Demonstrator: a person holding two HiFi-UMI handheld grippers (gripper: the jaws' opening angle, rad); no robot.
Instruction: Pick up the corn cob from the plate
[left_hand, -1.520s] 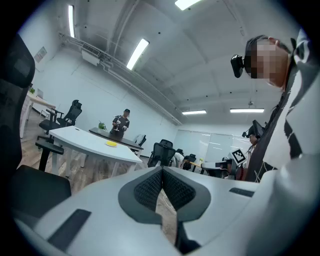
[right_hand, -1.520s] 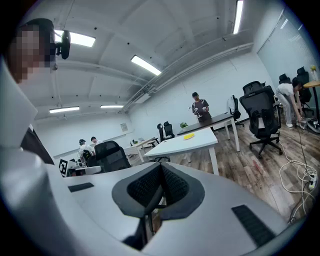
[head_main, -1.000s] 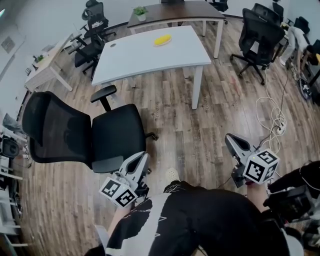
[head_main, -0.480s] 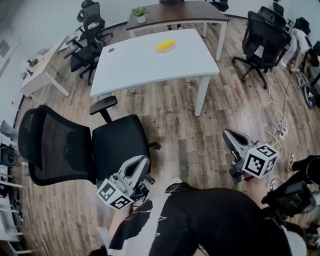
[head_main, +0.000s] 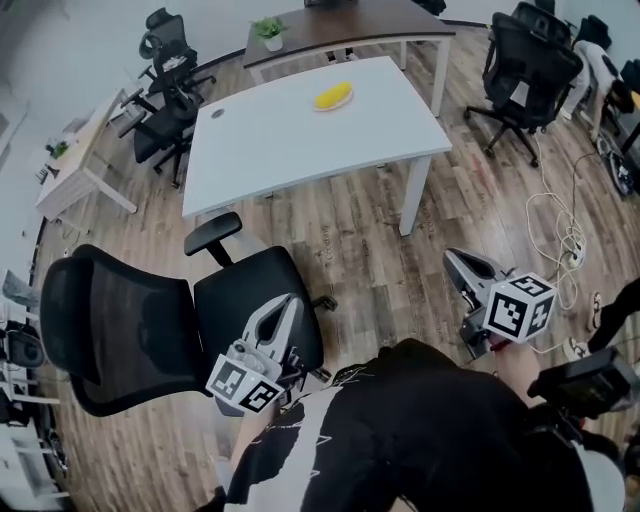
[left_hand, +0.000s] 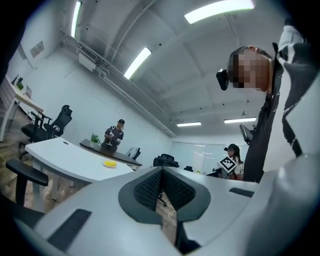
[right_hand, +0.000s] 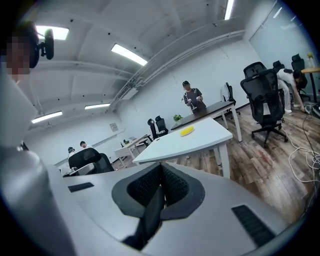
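Note:
A yellow plate with the corn cob lies on the far side of a white table; cob and plate blur into one yellow shape. It also shows small as the yellow plate in the left gripper view and as the yellow plate in the right gripper view. My left gripper is held low over a black office chair, shut and empty. My right gripper hovers over the wood floor, well short of the table, jaws together with nothing between them.
A black office chair stands between me and the table's near left corner. More chairs stand at the right and far left. A dark desk with a potted plant is behind the table. White cables lie on the floor at right. A person stands behind the dark desk.
The table and plate have drawn nearer and lower in the head view as I walk toward them. The black chair has slid down the picture. Both grippers stay shut.

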